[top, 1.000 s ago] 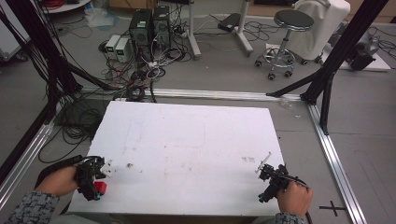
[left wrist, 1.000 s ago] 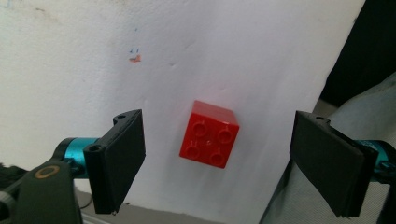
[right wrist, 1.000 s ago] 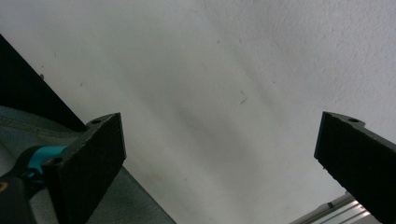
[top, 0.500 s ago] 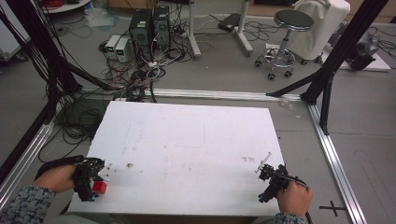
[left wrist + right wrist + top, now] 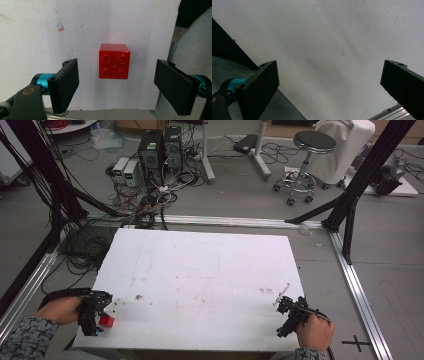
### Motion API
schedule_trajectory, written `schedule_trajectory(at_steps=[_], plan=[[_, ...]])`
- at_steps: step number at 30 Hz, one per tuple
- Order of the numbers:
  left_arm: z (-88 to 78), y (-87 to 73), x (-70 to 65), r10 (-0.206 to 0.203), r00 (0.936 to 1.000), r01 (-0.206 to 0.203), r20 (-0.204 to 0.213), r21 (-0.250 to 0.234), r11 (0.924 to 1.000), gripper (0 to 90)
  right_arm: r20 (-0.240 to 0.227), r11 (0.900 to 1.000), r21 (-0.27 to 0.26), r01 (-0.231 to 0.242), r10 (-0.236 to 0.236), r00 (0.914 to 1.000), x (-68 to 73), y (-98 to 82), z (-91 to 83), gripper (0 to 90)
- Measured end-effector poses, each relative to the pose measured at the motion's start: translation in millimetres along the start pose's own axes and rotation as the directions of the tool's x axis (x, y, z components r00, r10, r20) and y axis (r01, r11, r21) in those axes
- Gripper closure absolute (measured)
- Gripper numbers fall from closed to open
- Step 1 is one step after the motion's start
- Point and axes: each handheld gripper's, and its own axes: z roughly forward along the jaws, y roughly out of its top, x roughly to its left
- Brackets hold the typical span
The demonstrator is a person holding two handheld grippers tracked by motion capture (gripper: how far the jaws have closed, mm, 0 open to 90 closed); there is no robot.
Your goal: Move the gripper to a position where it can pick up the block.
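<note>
The red brick (image 5: 114, 61) lies studs-up on the white surface (image 5: 200, 270), near its 7 o'clock corner in the high view, just inside the near edge. In the left gripper view it sits between the 2 black jaws of the left claw (image 5: 122, 85), which stand wide apart, 1 at 8 o'clock of the brick and 1 at 4 o'clock, neither touching it. My reading is that this is the approach step of a pick: the claw is lined up around the brick but has not closed on it. The next move would call for easing the jaws forward until the brick's flat side walls sit squarely between the pads, then closing; the brick sits a little left of the middle of the gap, so a small shift to centre it should keep it from being pushed aside.

The brick is glossy moulded plastic, almost cubic, with 4 round studs in a 2-by-2 grid and crisp edges; its smooth, hard faces may slip under a light grip. The jaw pads are matte black slabs, seemingly rubbery, on teal mounts.

The surface is white and slightly pitted, with small blue and orange marks at 11 o'clock of the brick.

At the surface's 5 o'clock corner, the right claw (image 5: 332, 85) hangs with its jaws wide apart over bare surface, holding nothing.
</note>
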Motion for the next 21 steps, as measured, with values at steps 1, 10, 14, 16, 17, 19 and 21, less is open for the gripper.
schedule_trajectory(at_steps=[1, 10, 14, 16, 17, 19, 21], plan=[[1.1, -0.4, 0.4, 0.009, 1.0, -0.009, -0.001, 0.001, 1.0, 20.4, 0.0, 1.0, 0.002, -0.003, 0.003, 1.0, 0.3, 0.2, 0.1, 1.1], [13.6, -2.1, 1.4, 0.029, 0.9996, -0.029, 0.004, 0.009, 0.9995, 20.5, 0.0, 1.0, 0.006, 0.002, -0.002, 1.0, 0.3, 0.8, 0.6, 1.1], [19.4, -0.9, 0.8, 0.038, 0.9992, -0.038, 0.008, 0.009, 0.9992, 20.5, -0.001, 1.0, 0.003, -0.002, 0.002, 1.0, 0.3, 0.3, 1.0, 1.1], [21.7, 0.0, 1.1, 0.043, 0.999, -0.043, 0.01, 0.008, 0.999, 20.6, -0.002, 1.0, 0.004, -0.002, 0.002, 1.0, 0.0, -0.1, 1.1, 1.1], [22.9, 0.0, 0.8, 0.039, 0.9992, -0.039, 0.009, 0.005, 0.9992, 20.6, -0.002, 1.0, 0.005, -0.004, 0.004, 1.0, 0.2, -0.2, 1.2, 1.2], [24.7, 0.4, 0.8, 0.044, 0.999, -0.044, 0.009, 0.01, 0.999, 20.6, -0.002, 1.0, 0.004, 0.0, 0.0, 1.0, 0.0, -0.3, 1.2, 1.1], [26.3, 0.4, 1.2, 0.059, 0.9982, -0.059, 0.014, 0.014, 0.9982, 20.7, -0.003, 1.0, 0.005, 0.0, 0.0, 1.0, 0.1, 0.0, 0.7, 1.1]])
